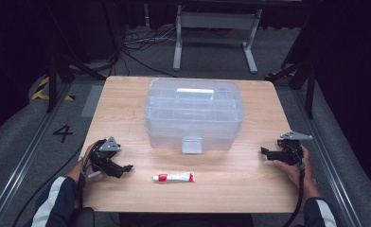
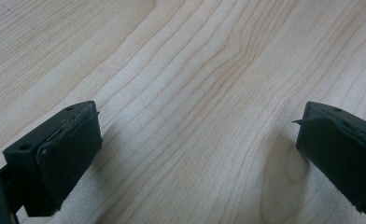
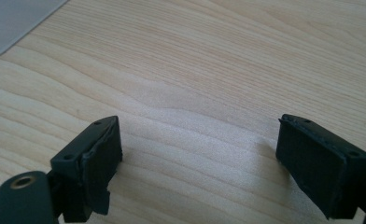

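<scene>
A clear plastic storage box (image 1: 194, 113) with a white handle and a front latch stands shut at the middle of the wooden table (image 1: 127, 104). In front of it lies a white tube with a red end (image 1: 173, 177). My left gripper (image 1: 123, 169) rests on the table at the front left, a short way left of the tube, open. Its jaws in the left gripper view (image 2: 197, 154) stand wide apart over bare wood. My right gripper (image 1: 265, 152) rests at the right side, open, pointing toward the box. Between its jaws (image 3: 197, 154) there is only wood.
A corner of the clear box (image 3: 13, 18) shows at the top left of the right gripper view. Beyond the table are a grey floor with cables (image 1: 141, 42), a white table frame (image 1: 214, 28), black stands and yellow-black tape (image 1: 41, 90).
</scene>
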Tool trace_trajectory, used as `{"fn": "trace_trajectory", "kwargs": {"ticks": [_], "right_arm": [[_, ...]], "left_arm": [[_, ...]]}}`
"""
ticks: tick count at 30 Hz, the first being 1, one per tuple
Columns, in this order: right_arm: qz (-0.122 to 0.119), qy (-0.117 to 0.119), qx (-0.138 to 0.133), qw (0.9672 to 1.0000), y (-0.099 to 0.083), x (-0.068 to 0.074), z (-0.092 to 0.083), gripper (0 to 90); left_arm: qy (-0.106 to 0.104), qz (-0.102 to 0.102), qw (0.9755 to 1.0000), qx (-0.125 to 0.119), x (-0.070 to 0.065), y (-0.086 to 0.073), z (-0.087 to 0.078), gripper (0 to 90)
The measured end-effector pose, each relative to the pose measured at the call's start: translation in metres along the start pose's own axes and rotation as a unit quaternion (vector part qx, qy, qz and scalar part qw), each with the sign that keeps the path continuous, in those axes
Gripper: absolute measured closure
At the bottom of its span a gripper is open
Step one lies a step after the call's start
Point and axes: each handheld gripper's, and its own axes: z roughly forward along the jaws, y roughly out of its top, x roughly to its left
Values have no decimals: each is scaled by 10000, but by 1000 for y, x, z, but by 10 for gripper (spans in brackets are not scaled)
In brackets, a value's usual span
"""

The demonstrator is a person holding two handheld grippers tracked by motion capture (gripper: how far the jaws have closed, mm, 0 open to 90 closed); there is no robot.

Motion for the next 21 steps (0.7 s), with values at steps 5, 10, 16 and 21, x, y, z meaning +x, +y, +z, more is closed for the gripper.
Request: {"fn": "trace_trajectory", "kwargs": {"ticks": [5, 10, 16, 21], "right_arm": [[2, -2, -4, 10000, 0, 0, 0, 146], [9, -11, -1, 10000, 0, 0, 0, 146], [-7, -6, 1, 10000, 0, 1, -1, 159], [-159, -9, 25, 9999, 1, 4, -3, 199]], "left_arm": [[4, -15, 10000, 0, 0, 0, 0, 1], [0, -13, 10000, 3, 0, 0, 0, 1], [-9, -12, 10000, 0, 0, 0, 0, 1], [-11, -11, 10000, -3, 0, 0, 0, 1]]}}
